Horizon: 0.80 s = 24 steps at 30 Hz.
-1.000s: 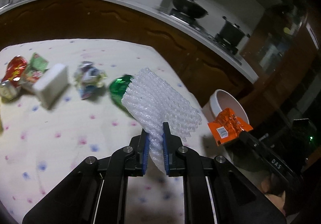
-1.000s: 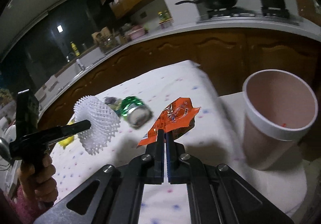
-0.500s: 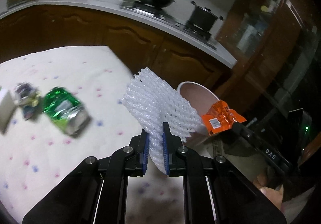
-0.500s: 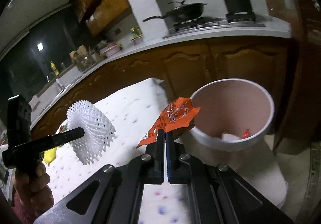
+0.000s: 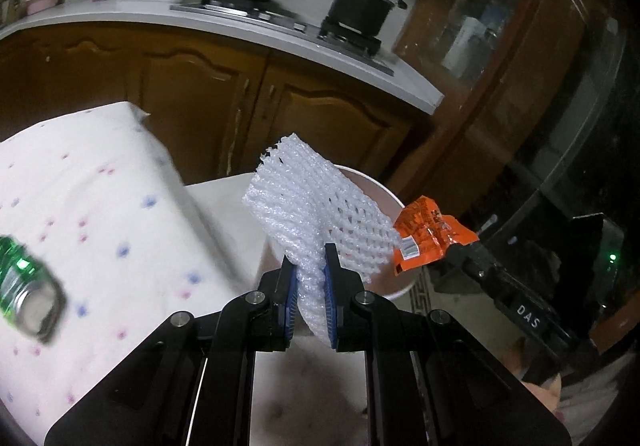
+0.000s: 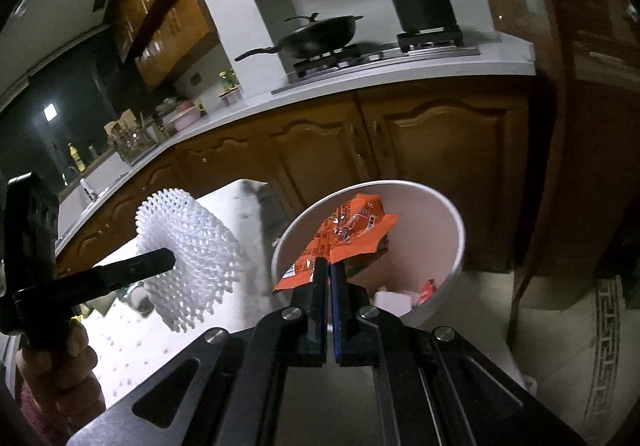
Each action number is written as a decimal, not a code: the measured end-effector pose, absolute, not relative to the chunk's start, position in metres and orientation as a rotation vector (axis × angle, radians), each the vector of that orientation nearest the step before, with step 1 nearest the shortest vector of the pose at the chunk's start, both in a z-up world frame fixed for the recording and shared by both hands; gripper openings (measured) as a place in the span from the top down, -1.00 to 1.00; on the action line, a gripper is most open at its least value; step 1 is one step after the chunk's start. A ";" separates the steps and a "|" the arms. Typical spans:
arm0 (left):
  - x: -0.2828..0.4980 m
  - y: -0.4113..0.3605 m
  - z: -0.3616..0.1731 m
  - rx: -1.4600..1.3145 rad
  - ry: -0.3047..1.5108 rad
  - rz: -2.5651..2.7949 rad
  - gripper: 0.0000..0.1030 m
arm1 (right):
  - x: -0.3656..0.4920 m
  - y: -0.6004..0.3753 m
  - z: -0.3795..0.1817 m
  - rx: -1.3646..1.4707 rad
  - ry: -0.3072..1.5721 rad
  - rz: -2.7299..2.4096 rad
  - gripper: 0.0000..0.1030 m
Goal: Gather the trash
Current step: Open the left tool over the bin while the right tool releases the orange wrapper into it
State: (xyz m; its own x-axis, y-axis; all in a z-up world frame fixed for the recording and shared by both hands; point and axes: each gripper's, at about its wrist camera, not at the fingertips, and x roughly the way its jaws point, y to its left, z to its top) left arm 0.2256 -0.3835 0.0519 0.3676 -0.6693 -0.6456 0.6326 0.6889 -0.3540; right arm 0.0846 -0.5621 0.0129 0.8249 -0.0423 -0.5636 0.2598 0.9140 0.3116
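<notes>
While the left gripper (image 5: 310,278) pinches a white foam net (image 5: 316,206) beside a pale bin (image 6: 456,230), the right gripper (image 6: 329,270) holds an orange wrapper (image 6: 348,234) clamped above its mouth.

Bin (image 6: 452,246) beside table (image 5: 100,206) end; wrapper (image 6: 352,230) over bin; can (image 5: 24,294) on table.

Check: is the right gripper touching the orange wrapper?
Touching. The right wrist view shows the right gripper shut on the orange wrapper, its edge pinched between the pads.
</notes>
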 end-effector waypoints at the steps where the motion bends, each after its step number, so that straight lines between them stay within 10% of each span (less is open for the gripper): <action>1: 0.229 -0.390 0.051 -0.047 0.858 -0.839 0.80 | 0.086 -0.567 0.012 0.390 0.583 -0.168 0.98; 15: 0.266 -0.462 0.018 -0.002 0.951 -0.853 0.76 | 0.119 -0.601 -0.011 0.398 0.640 -0.217 0.97; 24: 0.266 -0.466 0.006 -0.008 0.972 -0.854 0.22 | 0.122 -0.615 -0.029 0.472 0.668 -0.223 0.84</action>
